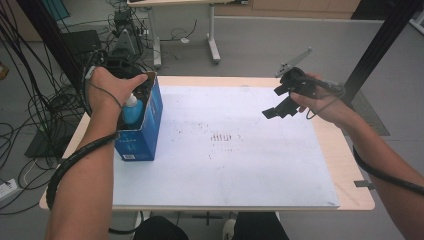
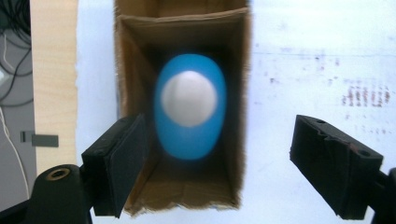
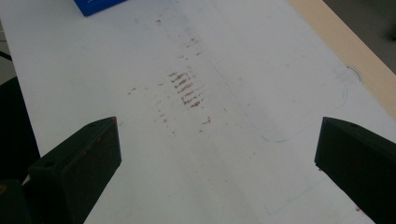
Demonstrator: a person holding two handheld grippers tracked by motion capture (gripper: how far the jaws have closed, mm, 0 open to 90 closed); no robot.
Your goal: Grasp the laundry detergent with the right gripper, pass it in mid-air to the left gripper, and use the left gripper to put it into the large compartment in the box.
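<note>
A lab or workshop, going by the tangle of black cables (image 1: 30,105) on the grey floor (image 1: 260,50), the black frame post (image 1: 382,42) and the bare wooden desk (image 1: 345,150) under a stained white sheet (image 1: 225,150).

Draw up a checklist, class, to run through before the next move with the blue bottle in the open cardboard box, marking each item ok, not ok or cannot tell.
1. Blue plastic bottle with white cap stands inside the open blue cardboard box: ok.
2. Left gripper jaws open and clear of the bottle, which sits below them: ok.
3. Box stands upright on the white paper sheet at the table's left edge: ok.
4. Right gripper open, nothing between its jaws, hovering over the stained sheet: ok.
5. Bottle cap screwed tight: cannot tell.
6. Box flaps clear of the opening: ok.
</note>
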